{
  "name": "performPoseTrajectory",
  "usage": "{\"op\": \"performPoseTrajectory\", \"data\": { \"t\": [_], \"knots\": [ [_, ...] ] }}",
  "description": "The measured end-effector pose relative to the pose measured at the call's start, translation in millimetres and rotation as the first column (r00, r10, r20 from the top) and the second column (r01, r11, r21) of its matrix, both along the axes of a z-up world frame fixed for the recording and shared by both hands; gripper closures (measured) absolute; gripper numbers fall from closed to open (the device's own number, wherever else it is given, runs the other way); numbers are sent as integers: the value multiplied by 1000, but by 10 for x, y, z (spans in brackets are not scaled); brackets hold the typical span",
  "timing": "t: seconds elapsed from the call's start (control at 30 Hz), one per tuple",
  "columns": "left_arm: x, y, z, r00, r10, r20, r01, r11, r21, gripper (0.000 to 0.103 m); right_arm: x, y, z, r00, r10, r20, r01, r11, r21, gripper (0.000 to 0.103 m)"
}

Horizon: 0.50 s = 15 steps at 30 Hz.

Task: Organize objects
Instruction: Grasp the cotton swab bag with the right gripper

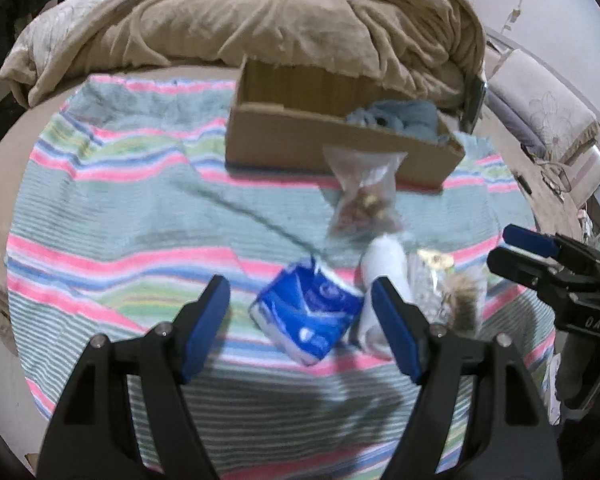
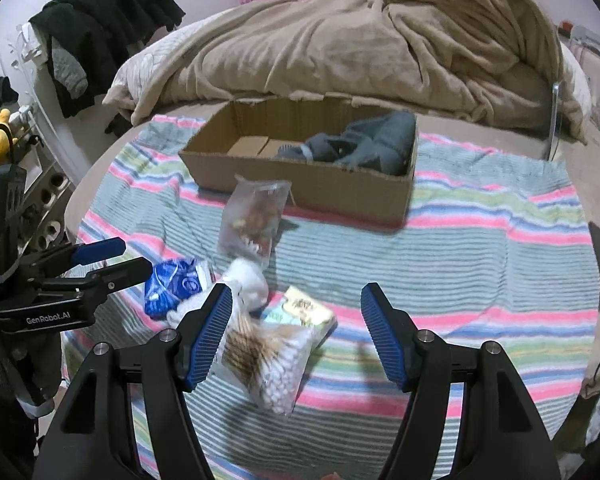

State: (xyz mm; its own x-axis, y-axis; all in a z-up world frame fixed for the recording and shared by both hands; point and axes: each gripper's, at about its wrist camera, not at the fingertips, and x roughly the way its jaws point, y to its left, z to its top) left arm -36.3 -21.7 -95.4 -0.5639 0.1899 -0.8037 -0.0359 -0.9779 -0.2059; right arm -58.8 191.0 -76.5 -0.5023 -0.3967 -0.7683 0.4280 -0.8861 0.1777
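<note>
Left gripper point(image 1: 300, 316) spread wide around a blue tissue pack point(image 1: 306, 316), apparently lined up to grasp it. Right gripper point(image 2: 296, 332) also spread, empty, hovering over a cotton swab bag point(image 2: 268, 364). Cardboard box point(image 2: 300, 184) beyond on the striped towel point(image 2: 480, 264), holding grey cloth, probably the destination.

Blue tissue pack point(image 1: 308, 316), white sock point(image 1: 382, 268), swab bag point(image 2: 268, 364) – clustered before the open cardboard box point(image 2: 300, 184).
</note>
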Motion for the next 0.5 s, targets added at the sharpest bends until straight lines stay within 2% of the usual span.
{"op": "performPoseTrajectory", "data": {
  "t": [0.17,0.3,0.4,0.5],
  "knots": [
    [38,35,-146,999,-21,35,22,999,-24,28,36,-30,-169,999,14,41,-13,1000,-13,33],
    [64,63,-179,999,-41,32,43,998,-52,28,58,-55,-235,998,27,60,-27,1000,-15,33],
    [70,117,-221,998,-58,29,60,993,-99,28,66,-54,-283,997,36,74,-35,999,-15,33],
    [67,206,-272,997,-79,25,83,981,-176,27,68,-40,-338,995,43,87,-42,999,-17,33]
  ]
}}
